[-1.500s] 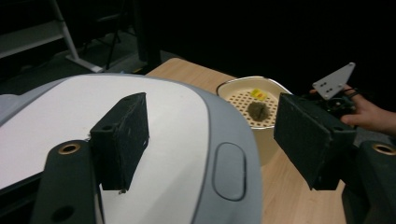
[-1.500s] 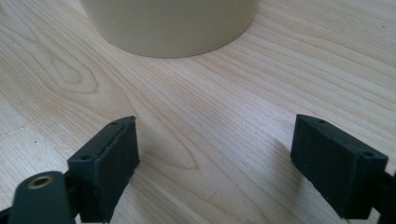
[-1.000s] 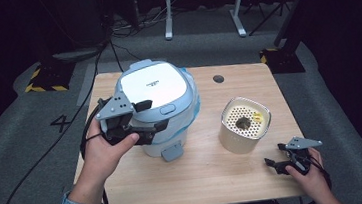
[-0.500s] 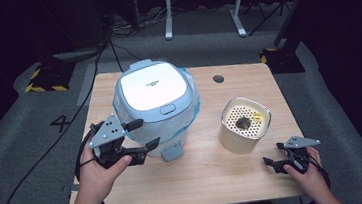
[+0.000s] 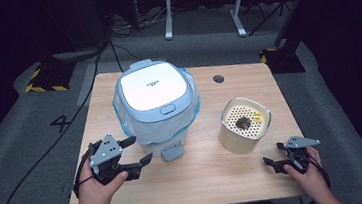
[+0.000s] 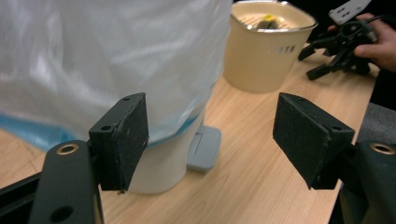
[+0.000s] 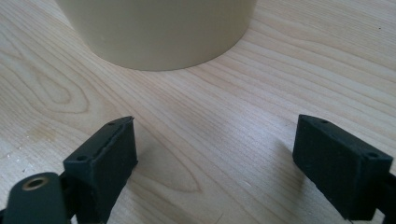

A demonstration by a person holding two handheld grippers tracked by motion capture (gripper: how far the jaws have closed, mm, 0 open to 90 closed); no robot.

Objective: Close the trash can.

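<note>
The bin (image 5: 157, 109) stands near the middle of the desk (image 5: 211, 179) with its lid shut and a clear bag (image 5: 190, 113) folded down over its rim, so lining it looks done, as far as one can judge. The left gripper (image 5: 141, 151) sits low at the bin's front left, its fingers (image 6: 122, 135) spread wide with nothing between them, apart from the bin. The grey pedal (image 5: 172, 152) at the foot of the bin is untouched. The right gripper (image 5: 271, 162) rests at the desk's near right corner, fingers (image 7: 105, 156) spread and empty. Whatever is left seems to concern the cream tub (image 5: 245, 124) just right of the bin, which holds some scraps under its holed top; nothing has hold of it yet

The high view gives the whole layout: bin, tub and both hands well apart. The left gripper view shows from the side the bag (image 6: 107, 60) hanging loose over the bin's white body, the pedal (image 6: 204, 149) at its base, and the tub (image 6: 264, 51) with the other hand beyond. The right gripper view shows only the tub's lower wall (image 7: 159, 32) standing on bare wood, near the fingers but not touching them
</note>
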